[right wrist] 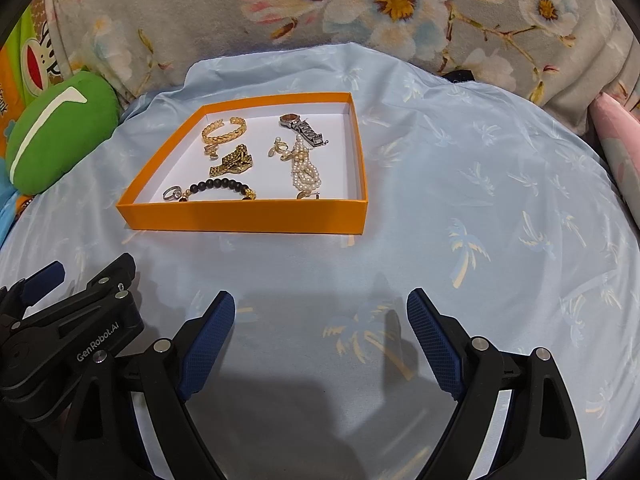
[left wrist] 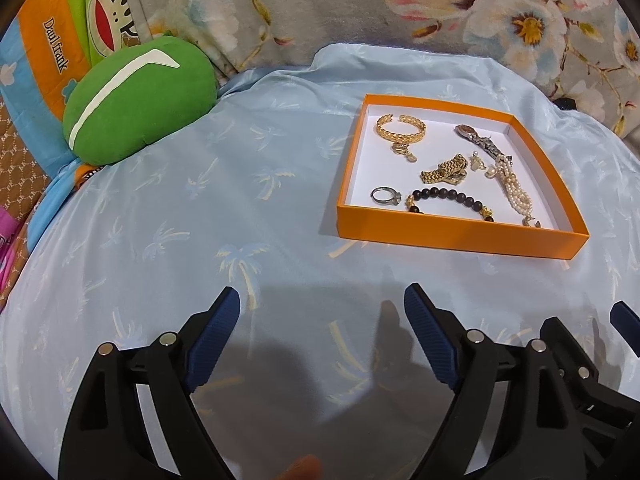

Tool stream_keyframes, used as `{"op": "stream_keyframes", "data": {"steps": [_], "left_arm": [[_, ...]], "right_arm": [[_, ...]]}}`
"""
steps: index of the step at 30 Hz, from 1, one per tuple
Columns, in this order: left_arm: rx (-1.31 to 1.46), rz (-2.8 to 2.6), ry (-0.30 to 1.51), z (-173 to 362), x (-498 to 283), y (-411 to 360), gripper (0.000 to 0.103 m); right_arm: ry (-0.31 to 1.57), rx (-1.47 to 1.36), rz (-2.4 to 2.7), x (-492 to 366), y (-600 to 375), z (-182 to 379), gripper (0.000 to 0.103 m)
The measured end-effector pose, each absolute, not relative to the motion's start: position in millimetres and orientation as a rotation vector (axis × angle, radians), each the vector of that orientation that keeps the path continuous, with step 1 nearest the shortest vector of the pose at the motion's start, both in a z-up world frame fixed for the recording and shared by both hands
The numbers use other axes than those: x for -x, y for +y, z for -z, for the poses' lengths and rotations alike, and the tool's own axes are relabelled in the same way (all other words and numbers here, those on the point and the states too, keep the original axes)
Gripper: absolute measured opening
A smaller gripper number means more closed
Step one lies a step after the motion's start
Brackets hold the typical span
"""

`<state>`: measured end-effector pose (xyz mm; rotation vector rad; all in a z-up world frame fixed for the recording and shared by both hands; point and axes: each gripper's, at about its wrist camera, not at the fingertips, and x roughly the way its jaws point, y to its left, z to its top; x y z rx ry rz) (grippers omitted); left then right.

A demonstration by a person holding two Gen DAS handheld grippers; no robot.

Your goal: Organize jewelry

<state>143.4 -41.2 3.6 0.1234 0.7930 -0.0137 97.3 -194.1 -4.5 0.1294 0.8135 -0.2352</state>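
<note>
An orange box lid (left wrist: 452, 236) (right wrist: 248, 218) with a white inside lies on the light blue sheet. In it lie a gold cuff bracelet (left wrist: 400, 130) (right wrist: 222, 130), a silver watch (left wrist: 482, 142) (right wrist: 304, 128), a gold chain (left wrist: 444, 170) (right wrist: 232, 164), a silver ring (left wrist: 385, 196) (right wrist: 172, 192), a black bead bracelet (left wrist: 448, 197) (right wrist: 220, 186) and a pearl string (left wrist: 514, 192) (right wrist: 304, 172). My left gripper (left wrist: 322, 308) is open and empty, well short of the box. My right gripper (right wrist: 320, 308) is open and empty, in front of the box.
A green plush cushion (left wrist: 136, 96) (right wrist: 56, 132) sits at the left. A floral blanket (left wrist: 400, 4) (right wrist: 360, 4) runs along the back. A pink pillow (right wrist: 618, 144) is at the right edge. The grippers sit side by side, the left gripper showing in the right wrist view (right wrist: 60, 320).
</note>
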Motion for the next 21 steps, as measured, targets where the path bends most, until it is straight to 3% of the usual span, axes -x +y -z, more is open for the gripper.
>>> {"op": "stream_keyframes", "data": {"steps": [21], "left_arm": [[-0.142,-0.013,0.784,-4.8,-141.2,-42.3,0.085]], "right_arm": [[0.812,-0.129,0.234,-97.1,-195.4,4.8,0.086]]}}
